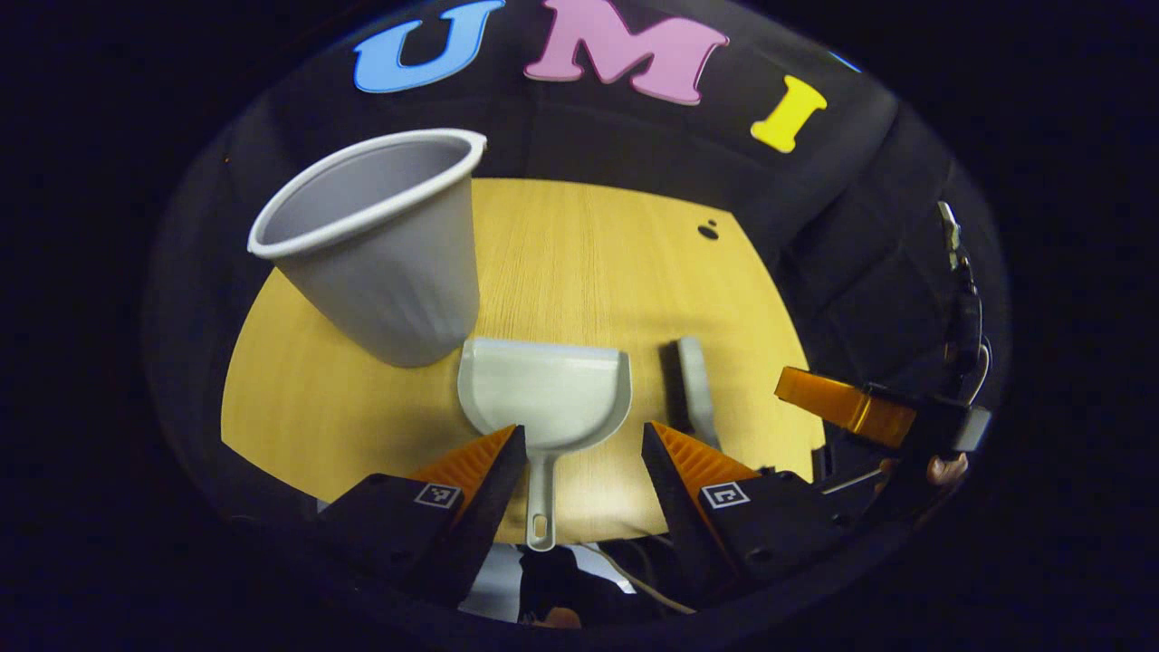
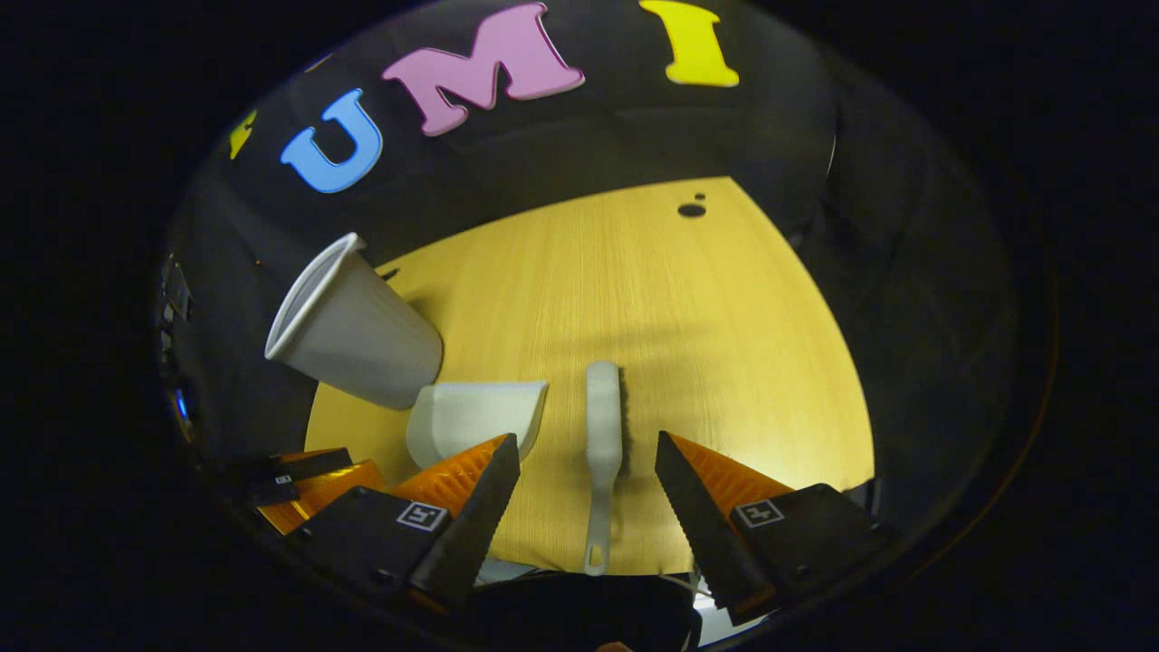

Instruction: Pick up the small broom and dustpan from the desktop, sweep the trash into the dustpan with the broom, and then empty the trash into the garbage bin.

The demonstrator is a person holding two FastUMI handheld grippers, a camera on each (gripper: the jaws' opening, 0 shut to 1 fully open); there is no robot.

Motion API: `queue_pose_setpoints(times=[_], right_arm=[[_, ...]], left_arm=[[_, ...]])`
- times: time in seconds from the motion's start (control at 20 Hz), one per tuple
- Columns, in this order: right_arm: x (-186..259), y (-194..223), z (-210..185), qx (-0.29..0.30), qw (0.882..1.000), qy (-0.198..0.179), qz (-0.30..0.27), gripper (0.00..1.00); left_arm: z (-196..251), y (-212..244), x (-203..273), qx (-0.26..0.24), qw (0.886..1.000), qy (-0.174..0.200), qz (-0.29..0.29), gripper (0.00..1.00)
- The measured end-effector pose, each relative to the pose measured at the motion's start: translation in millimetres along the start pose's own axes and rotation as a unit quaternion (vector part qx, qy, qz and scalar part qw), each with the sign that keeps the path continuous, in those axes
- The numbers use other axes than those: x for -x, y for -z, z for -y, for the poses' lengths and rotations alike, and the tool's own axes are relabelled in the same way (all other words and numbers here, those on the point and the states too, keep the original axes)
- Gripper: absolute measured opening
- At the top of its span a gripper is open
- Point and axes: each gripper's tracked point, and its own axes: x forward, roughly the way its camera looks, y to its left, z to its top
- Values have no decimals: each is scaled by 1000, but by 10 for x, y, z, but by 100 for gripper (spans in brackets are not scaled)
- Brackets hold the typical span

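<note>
A pale grey dustpan [image 1: 543, 389] lies on the wooden desktop [image 1: 579, 263], its handle pointing toward me. My left gripper [image 1: 582, 430] hovers open above that handle, one finger on each side and neither touching it. A small white broom [image 2: 604, 426] lies just right of the dustpan [image 2: 471, 417], handle toward me. My right gripper [image 2: 584, 439] is open over the broom, with its fingers well apart. In the left gripper view the broom [image 1: 695, 389] lies beside the pan, and the right gripper [image 1: 851, 407] shows farther right. Small dark specks [image 2: 691, 210] sit at the desk's far edge.
A white garbage bin [image 1: 371, 254] stands at the left of the desk, just behind the dustpan's left corner; it also shows as the bin [image 2: 353, 335] in the right gripper view. The desk's near edge [image 2: 634, 566] runs just below the broom's handle. A hand [image 1: 946, 469] holds the right gripper.
</note>
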Motion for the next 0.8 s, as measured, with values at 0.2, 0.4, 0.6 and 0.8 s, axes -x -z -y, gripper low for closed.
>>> queue_pose_setpoints(times=[0.2,0.4,0.6,0.8], right_arm=[[552,-784,-213,8,986,-7,165,98],[1263,-1346,-455,44,956,-9,291,98],[1782,-1744,-517,53,917,-8,394,98],[2046,-1860,-486,59,896,14,440,97]], left_arm=[[58,-597,679,-11,989,-3,148,79],[33,-817,1296,-14,960,11,278,78],[13,-751,1522,-31,939,-23,341,78],[125,-730,2041,-55,890,-68,448,78]])
